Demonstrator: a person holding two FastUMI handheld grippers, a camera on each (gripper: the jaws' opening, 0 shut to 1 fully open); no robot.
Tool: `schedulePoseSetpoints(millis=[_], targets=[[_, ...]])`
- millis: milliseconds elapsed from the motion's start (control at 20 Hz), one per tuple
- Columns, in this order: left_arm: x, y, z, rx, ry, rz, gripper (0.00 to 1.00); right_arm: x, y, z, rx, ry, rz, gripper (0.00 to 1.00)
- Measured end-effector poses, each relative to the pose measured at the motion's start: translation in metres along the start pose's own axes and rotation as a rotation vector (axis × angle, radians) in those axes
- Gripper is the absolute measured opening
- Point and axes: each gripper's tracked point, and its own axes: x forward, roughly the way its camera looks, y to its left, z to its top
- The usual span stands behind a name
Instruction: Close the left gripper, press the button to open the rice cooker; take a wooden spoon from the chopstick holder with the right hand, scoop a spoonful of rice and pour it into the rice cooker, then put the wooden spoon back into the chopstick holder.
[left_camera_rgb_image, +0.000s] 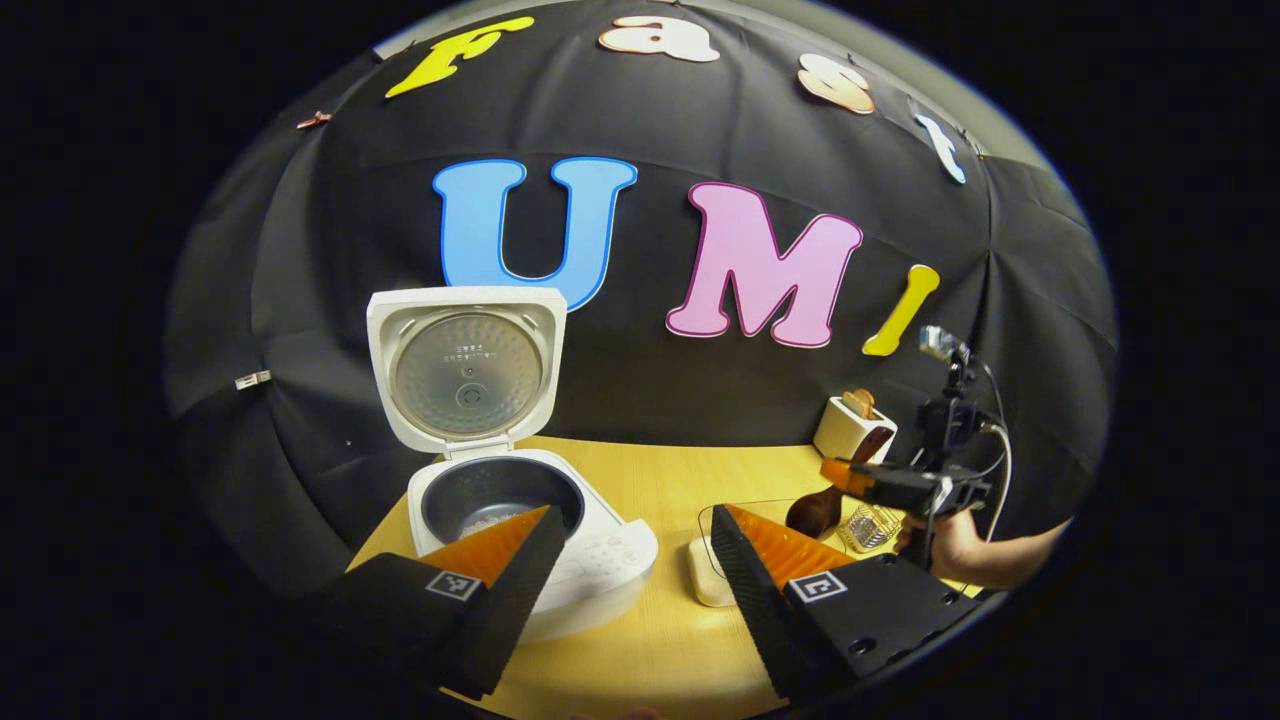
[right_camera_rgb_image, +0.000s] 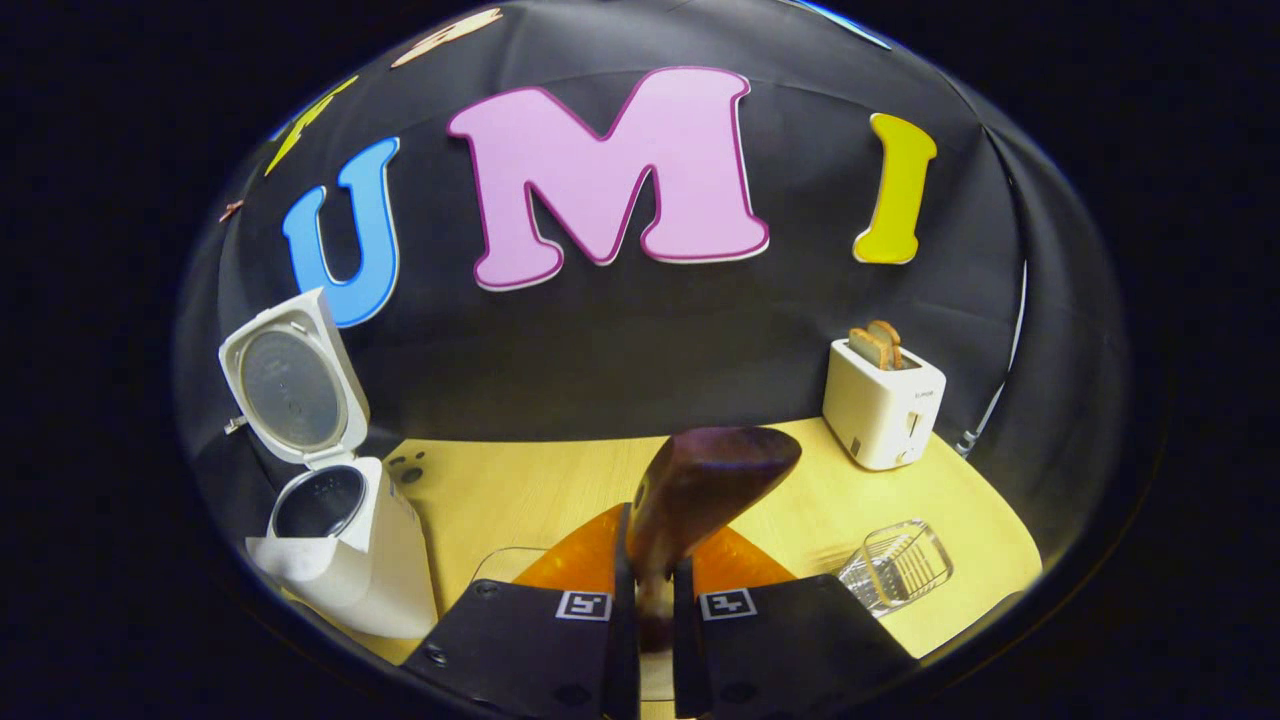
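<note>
Plainly, the white plastic rice cooker (left_camera_rgb_image: 520, 540) stands open, its ribbed metal-lined lid (left_camera_rgb_image: 467, 365) upright and a little pale rice lying in the dark round inner pot (left_camera_rgb_image: 497, 505). The right gripper (right_camera_rgb_image: 648, 590) is clamped on the handle of the dark, glossy wooden spoon (right_camera_rgb_image: 700, 480), both fingers pressing it, the rounded bowl pointing forward and up above the yellow wood-grain table (right_camera_rgb_image: 520, 490). The left gripper (left_camera_rgb_image: 630, 565) hangs with its jaws apart, holding nothing, just in front of the cooker.

The clear ribbed chopstick holder (right_camera_rgb_image: 895, 565) lies near the right gripper, to its right (whether upright or tipped I cannot tell). Beside the cooker sits a shallow clear container (left_camera_rgb_image: 712, 560) with a pale mass inside.

The spoon's bowl looks empty, so this fits either carrying it off to scoop or bringing it back after pouring; the rice in the pot leans toward the latter.
</note>
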Motion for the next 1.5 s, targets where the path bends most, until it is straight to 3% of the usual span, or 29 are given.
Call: schedulePoseSetpoints(millis=[350,400,450,500,700,850,1050,1300,1500], targets=[[0.004,0.010,-0.023,0.039,0.066,-0.003,0.95,0.033,0.001,-0.040,-0.127,0.015,-0.043,0.17],[0.004,0.009,-0.023,0.041,0.068,-0.004,0.95,0.034,0.004,-0.048,-0.105,0.034,-0.034,0.17],[0.006,0.008,-0.024,0.043,0.069,-0.008,0.96,0.035,0.008,-0.050,-0.081,0.037,-0.028,0.07],[0.007,0.008,-0.022,0.044,0.067,-0.010,0.96,0.036,0.011,-0.050,-0.071,0.036,-0.028,0.17],[0.012,0.008,-0.019,0.029,0.066,-0.015,0.96,0.033,0.044,-0.066,0.041,0.096,0.033,0.17],[0.014,0.011,-0.017,0.016,0.060,-0.008,0.95,0.034,0.051,-0.065,0.085,0.106,0.038,0.17],[0.012,0.012,-0.020,0.008,0.066,-0.003,0.95,0.032,0.071,-0.072,0.280,0.170,0.055,0.18],[0.009,0.015,-0.018,0.003,0.053,0.001,0.95,0.018,0.102,-0.073,0.311,0.207,0.112,0.17],[0.005,0.017,-0.015,-0.008,0.045,0.010,0.96,0.012,0.101,-0.073,0.336,0.224,0.110,0.17]])
